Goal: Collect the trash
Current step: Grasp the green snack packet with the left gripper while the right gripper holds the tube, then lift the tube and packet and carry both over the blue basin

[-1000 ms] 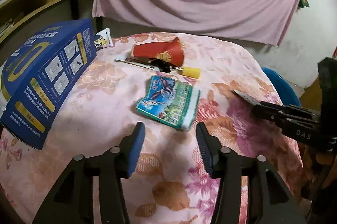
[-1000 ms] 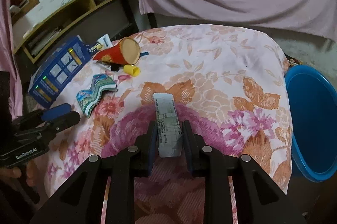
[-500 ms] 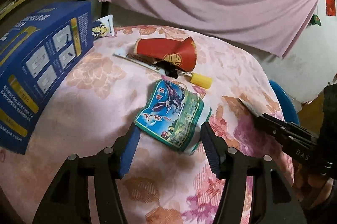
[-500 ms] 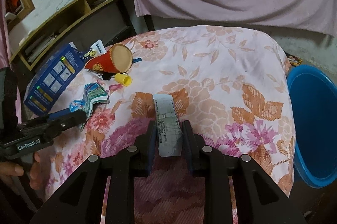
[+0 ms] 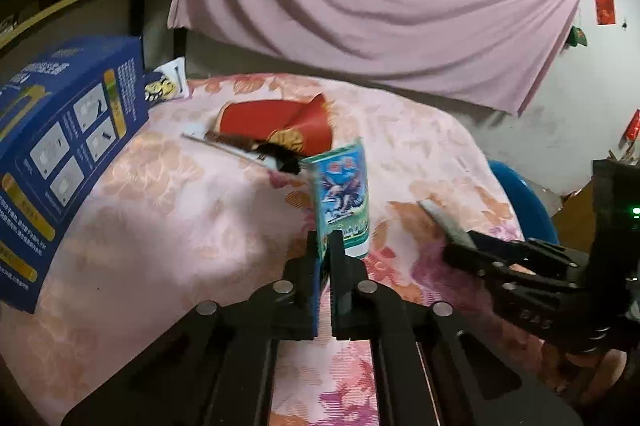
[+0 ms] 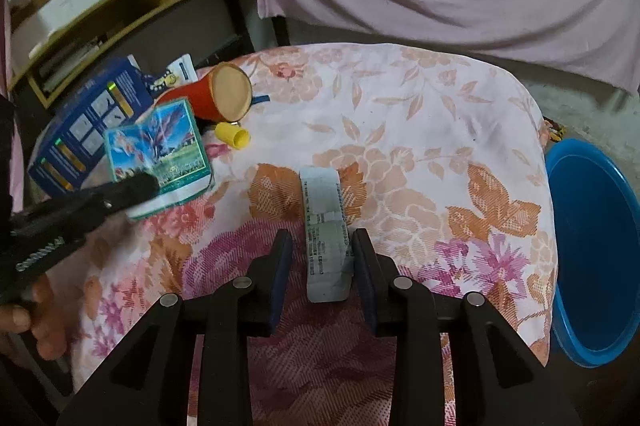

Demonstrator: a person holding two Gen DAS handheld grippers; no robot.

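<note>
My left gripper (image 5: 325, 240) is shut on a green-and-blue eagle-print packet (image 5: 344, 194) and holds it upright above the floral tablecloth; the packet also shows in the right wrist view (image 6: 160, 154). My right gripper (image 6: 322, 246) is open, its fingers standing apart on either side of a grey paper slip (image 6: 325, 226) that lies between them; whether the slip touches the cloth I cannot tell. The slip also shows in the left wrist view (image 5: 444, 222). A red paper cup (image 6: 216, 98) lies on its side by a yellow cap (image 6: 232, 136).
A blue box (image 5: 60, 146) stands at the table's left edge. A blue basin (image 6: 596, 246) sits on the floor to the right of the table. A dark wrapper (image 5: 256, 150) lies by the red cup. A pink curtain hangs behind, with shelves at far left.
My left gripper moved forward onto the eagle packet, closed on it and raised it on edge. My right gripper's fingers opened away from the grey slip.
</note>
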